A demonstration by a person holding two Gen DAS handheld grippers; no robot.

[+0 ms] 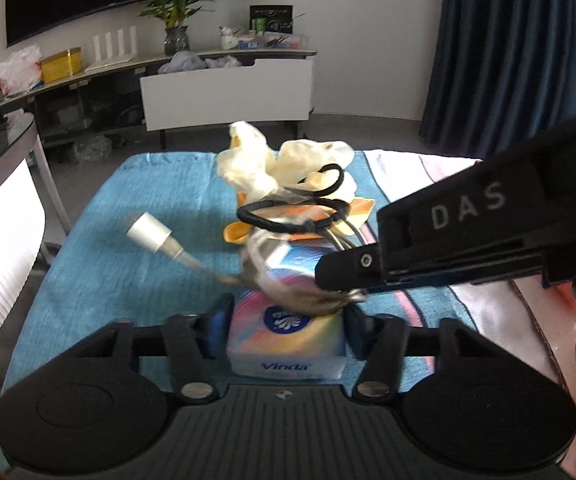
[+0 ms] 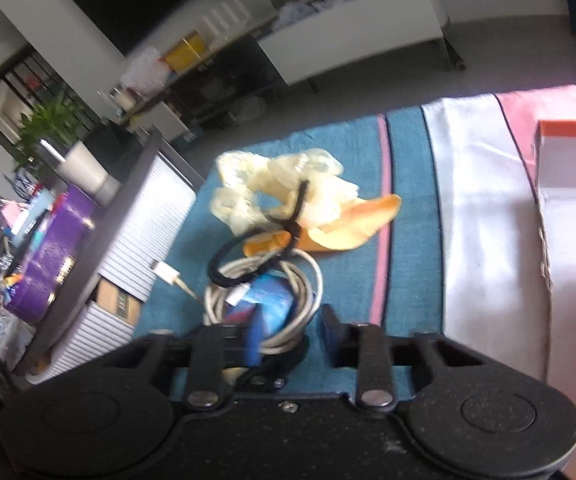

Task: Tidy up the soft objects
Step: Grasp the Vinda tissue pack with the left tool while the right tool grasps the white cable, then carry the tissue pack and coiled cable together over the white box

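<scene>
A teal terry towel [image 1: 127, 248] covers the surface, with a white and pink sheet [image 2: 484, 216] to its right and a low white cabinet [image 1: 227, 92] far behind. The left gripper [image 1: 285, 326] has its blue pads pressed on the two sides of a glossy boxy tissue pack [image 1: 285, 340]. On top of the pack lies a coiled white cable [image 2: 263, 300], its silvery plug [image 1: 149, 234] sticking out left. The right gripper [image 1: 340, 276] reaches in from the right, its jaws nearly together and pinching the coil's strands. Just beyond are thin black hair ties [image 1: 292, 216], then orange cloth [image 2: 352, 228] and crumpled pale yellow gloves [image 1: 271, 164].
</scene>
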